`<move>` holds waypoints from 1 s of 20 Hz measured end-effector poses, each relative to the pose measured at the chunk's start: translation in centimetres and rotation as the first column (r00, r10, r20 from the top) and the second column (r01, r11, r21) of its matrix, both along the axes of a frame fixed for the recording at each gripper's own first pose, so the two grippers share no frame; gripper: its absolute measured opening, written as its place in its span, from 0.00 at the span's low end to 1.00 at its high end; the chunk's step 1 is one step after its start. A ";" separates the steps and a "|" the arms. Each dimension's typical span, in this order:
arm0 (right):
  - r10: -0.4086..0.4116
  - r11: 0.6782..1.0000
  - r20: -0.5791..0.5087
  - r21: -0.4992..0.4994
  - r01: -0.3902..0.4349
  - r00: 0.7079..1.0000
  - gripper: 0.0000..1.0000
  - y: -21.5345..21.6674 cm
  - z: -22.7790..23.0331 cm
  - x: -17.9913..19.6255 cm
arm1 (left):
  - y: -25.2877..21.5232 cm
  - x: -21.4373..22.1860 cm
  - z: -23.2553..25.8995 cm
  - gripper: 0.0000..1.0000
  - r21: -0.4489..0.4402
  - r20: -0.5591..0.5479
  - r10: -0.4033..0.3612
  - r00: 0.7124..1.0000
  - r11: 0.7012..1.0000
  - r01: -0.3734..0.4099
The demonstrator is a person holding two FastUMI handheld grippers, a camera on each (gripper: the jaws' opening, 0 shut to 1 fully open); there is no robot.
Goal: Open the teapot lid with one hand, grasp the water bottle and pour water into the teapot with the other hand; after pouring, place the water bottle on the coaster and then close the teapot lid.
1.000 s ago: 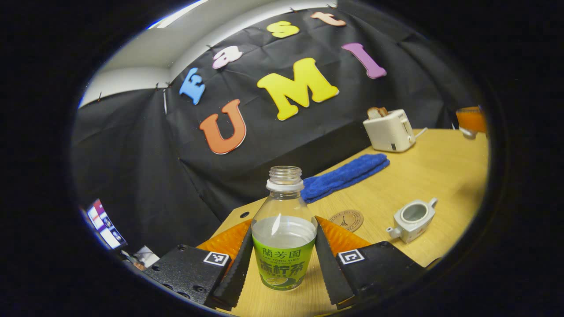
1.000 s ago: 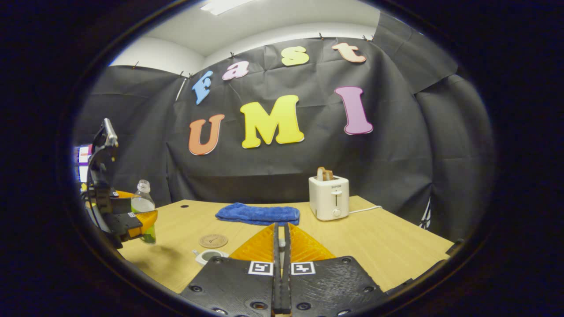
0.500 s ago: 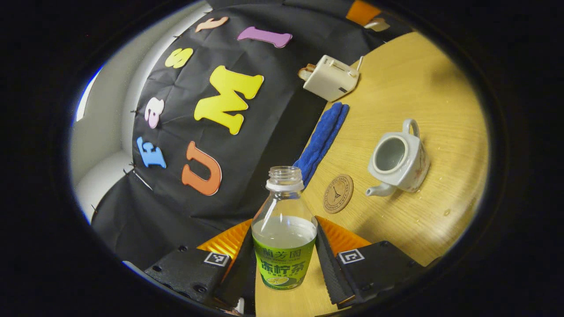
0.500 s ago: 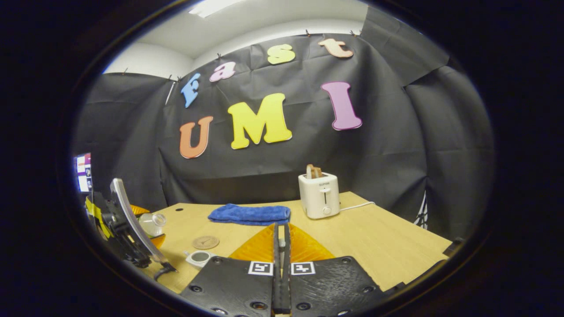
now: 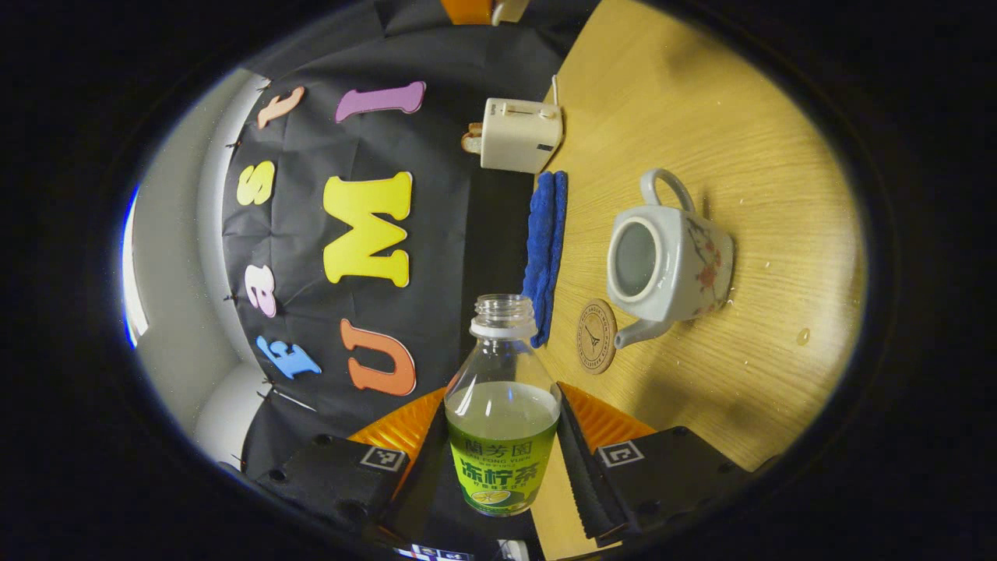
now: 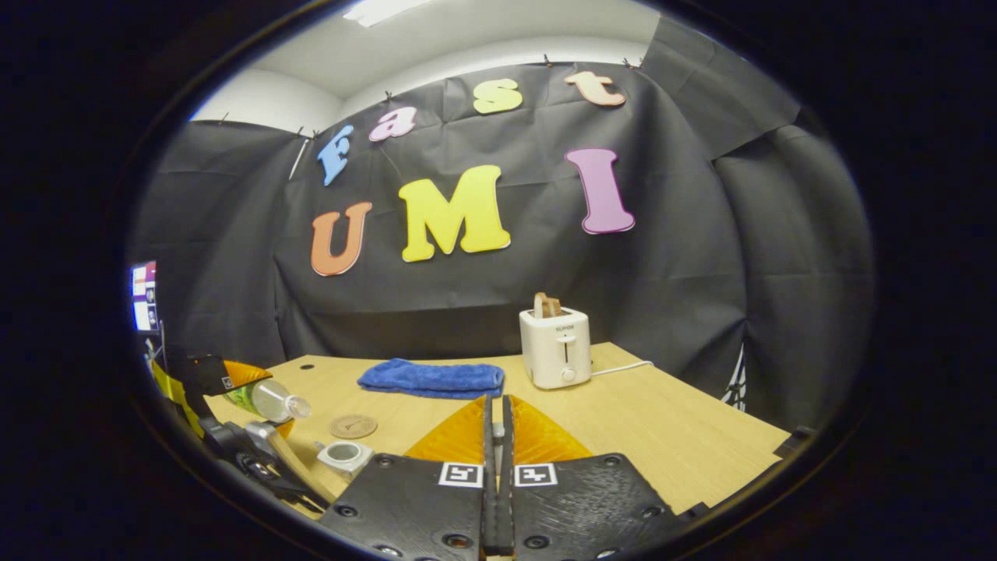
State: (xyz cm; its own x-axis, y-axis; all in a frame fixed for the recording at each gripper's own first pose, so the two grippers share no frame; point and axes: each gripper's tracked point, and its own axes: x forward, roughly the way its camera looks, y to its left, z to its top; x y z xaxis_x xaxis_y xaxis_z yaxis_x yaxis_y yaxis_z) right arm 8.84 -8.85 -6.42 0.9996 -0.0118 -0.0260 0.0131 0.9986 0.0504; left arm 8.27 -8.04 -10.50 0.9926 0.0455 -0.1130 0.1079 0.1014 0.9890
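Observation:
In the left gripper view my left gripper point(image 5: 502, 409) is shut on a clear water bottle point(image 5: 502, 467) with a green label, uncapped and partly full. The bottle is rolled onto its side, its mouth toward the white teapot point(image 5: 670, 261), which stands lidless on the table beside a round coaster point(image 5: 596, 336). The right gripper view shows the tipped bottle point(image 6: 269, 399) just above and left of the teapot point(image 6: 343, 454), with the coaster point(image 6: 353, 426) behind. My right gripper point(image 6: 497, 405) is held above the table, shut, with a pale sliver of the lid between its fingers.
A folded blue towel point(image 5: 545, 249) lies behind the coaster, and a white toaster point(image 5: 518, 134) with toast stands at the back of the wooden table point(image 5: 740, 156). Water drops point(image 5: 802, 336) dot the table by the teapot. A screen glows at far left point(image 6: 142, 296).
My left gripper has rolled the bottle from upright to lying sideways and brought it closer to the open teapot. The right gripper has barely moved.

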 end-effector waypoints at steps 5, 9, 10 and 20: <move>0.017 1.000 0.000 -0.012 -0.017 1.000 0.00 0.8 0.1 -0.1 | -0.5 -0.2 0.1 0.74 0.160 0.025 0.000 1.000 0.987 -0.004; 0.032 0.999 -0.009 0.008 -0.032 0.999 0.00 1.2 -0.3 0.0 | -1.3 -0.5 0.0 0.74 0.272 0.008 -0.033 0.999 0.962 0.029; 0.033 0.999 -0.011 0.009 -0.033 0.999 0.00 1.2 -0.2 0.0 | -1.3 -0.3 -0.2 0.74 0.284 -0.002 -0.035 0.999 0.958 0.034; 0.018 0.999 -0.006 0.038 -0.018 1.000 0.00 -0.1 0.2 -0.1 | -2.0 -0.2 0.0 0.74 0.377 -0.040 -0.037 0.999 0.925 0.049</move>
State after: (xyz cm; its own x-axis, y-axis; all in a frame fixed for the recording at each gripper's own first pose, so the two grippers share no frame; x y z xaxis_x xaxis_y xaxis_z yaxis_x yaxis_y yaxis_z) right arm 8.73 -8.97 -6.20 0.9995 0.0071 -0.0322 -0.0042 0.9961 0.0879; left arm 8.06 -10.07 -10.49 0.9907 0.0483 -0.1276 0.1361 -0.2843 0.9490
